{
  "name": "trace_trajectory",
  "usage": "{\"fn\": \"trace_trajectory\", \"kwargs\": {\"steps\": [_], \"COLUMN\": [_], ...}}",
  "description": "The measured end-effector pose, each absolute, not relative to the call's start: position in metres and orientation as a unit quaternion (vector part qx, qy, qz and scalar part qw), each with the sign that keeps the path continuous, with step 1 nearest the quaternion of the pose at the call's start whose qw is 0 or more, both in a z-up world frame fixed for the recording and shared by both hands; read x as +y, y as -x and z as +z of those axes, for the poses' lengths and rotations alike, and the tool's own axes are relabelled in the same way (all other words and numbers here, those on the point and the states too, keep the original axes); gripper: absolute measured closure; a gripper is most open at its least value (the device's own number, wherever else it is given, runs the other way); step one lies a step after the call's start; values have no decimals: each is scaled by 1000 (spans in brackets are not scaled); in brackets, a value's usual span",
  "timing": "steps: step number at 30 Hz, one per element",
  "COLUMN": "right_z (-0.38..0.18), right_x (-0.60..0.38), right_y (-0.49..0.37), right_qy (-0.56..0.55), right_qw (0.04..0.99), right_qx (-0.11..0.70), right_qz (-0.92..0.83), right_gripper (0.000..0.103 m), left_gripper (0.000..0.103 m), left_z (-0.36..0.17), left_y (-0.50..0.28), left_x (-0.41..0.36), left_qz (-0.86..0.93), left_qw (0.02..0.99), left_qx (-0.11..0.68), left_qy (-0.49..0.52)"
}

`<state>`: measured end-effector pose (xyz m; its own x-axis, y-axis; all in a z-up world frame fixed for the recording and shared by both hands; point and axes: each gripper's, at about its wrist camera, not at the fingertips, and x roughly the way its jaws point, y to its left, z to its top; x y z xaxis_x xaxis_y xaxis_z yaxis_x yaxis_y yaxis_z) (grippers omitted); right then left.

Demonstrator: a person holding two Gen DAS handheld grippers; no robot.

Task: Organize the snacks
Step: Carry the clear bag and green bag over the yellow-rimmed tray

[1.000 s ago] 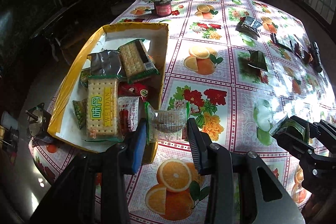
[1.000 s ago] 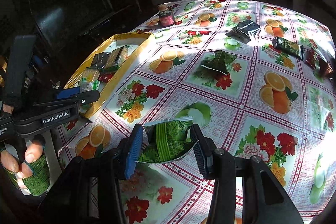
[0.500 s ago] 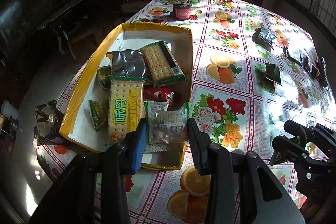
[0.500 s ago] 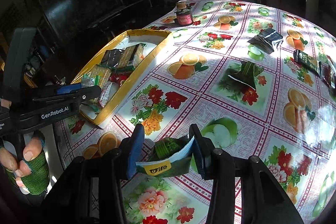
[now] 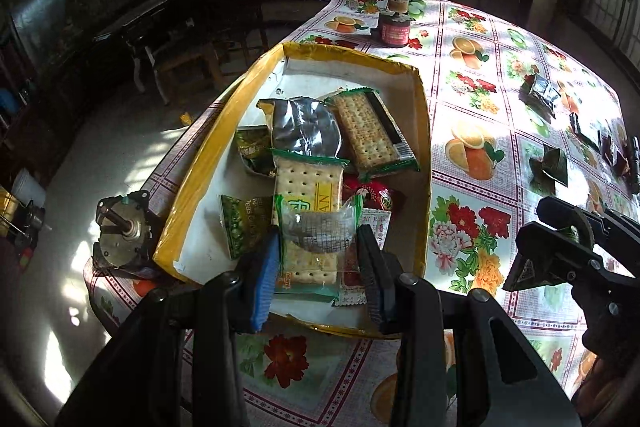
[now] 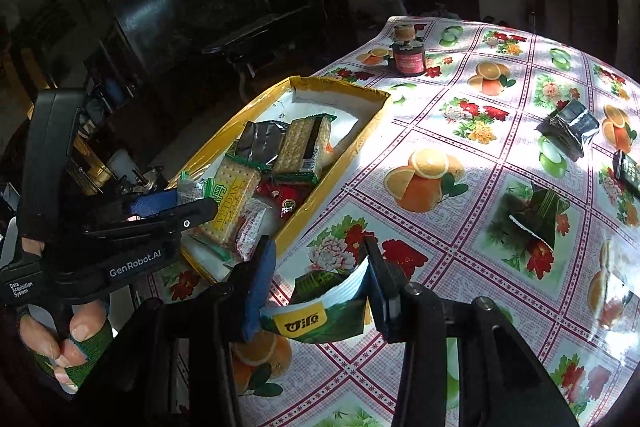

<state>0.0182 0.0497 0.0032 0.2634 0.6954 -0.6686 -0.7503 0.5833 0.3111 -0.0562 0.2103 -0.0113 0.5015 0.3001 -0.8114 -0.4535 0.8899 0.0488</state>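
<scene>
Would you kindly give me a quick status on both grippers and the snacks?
Left gripper shut on clear cracker packet, above yellow box. Right gripper holds green packet, beside box. Path clear.

Table [image 5: 472, 131], fruit-and-flower oilcloth: yellow-rimmed box [image 5: 425, 147] at edge, red jar [image 5: 394, 31] beyond, dark packets [image 5: 538, 93] scattered right.
</scene>
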Motion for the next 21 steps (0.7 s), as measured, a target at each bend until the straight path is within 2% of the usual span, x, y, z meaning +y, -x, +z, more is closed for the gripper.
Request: {"fn": "trace_trajectory", "kwargs": {"steps": [7, 21], "right_z": [13, -1], "right_x": [82, 130], "right_y": [-29, -39], "right_qy": [6, 7], "right_qw": [776, 751], "right_qx": [399, 420], "right_qz": [489, 509], "right_gripper": [60, 60], "left_gripper": [63, 63], "left_z": [-15, -23], "left_y": [60, 60], "left_x": [232, 256], "left_qz": [238, 253], "left_qw": [855, 845], "left_qx": [450, 456], "left_qy": [99, 116]}}
